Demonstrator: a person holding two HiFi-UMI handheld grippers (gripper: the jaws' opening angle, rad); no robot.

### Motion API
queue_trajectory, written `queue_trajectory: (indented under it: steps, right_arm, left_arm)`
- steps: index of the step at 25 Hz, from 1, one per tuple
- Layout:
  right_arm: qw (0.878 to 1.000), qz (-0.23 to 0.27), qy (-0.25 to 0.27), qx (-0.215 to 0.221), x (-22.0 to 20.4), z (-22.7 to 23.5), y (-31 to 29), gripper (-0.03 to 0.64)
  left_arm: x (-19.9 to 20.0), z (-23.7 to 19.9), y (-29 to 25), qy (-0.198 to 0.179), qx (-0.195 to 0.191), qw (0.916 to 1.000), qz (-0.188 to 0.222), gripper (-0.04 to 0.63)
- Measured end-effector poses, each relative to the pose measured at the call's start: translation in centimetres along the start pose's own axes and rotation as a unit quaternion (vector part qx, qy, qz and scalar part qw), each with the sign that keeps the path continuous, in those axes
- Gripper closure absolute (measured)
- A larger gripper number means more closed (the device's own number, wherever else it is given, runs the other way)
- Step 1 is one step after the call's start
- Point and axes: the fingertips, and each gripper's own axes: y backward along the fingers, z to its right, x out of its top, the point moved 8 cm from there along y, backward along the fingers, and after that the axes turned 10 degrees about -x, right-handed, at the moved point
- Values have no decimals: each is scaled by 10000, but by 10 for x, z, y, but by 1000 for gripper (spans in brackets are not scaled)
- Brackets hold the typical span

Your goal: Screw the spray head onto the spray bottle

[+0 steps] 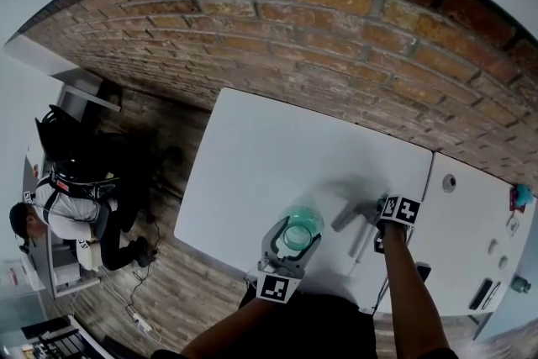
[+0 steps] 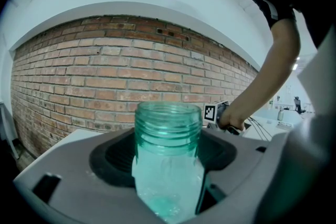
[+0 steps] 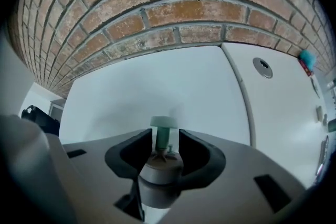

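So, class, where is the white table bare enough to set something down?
Bare: the far half of the table, by the brick wall, and its left side. Crowded: the near edge, with the left gripper, bottle, right gripper and spray head.

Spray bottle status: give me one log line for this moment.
left tongs: shut on teal translucent plastic spray bottle, uncapped | right tongs: grey-collared green spray head between them, grip unclear
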Motion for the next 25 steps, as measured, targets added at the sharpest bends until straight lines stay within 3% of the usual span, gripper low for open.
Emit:
queue_trajectory:
  steps: [9, 14, 25]
  right_arm:
    - [9991, -252, -64, 337, -4, 9, -5, 486]
    - [9973, -98, -232, 696, -8, 10, 5, 542]
    - [9906, 435, -613, 1139, -26, 26, 31, 548]
  left_arm:
    - [-1, -2, 3, 9, 43, 10000, 3, 270]
    - [0, -1, 1, 49, 70, 9999, 55, 270]
    - [-3, 0, 1, -83, -77, 9999, -10, 270]
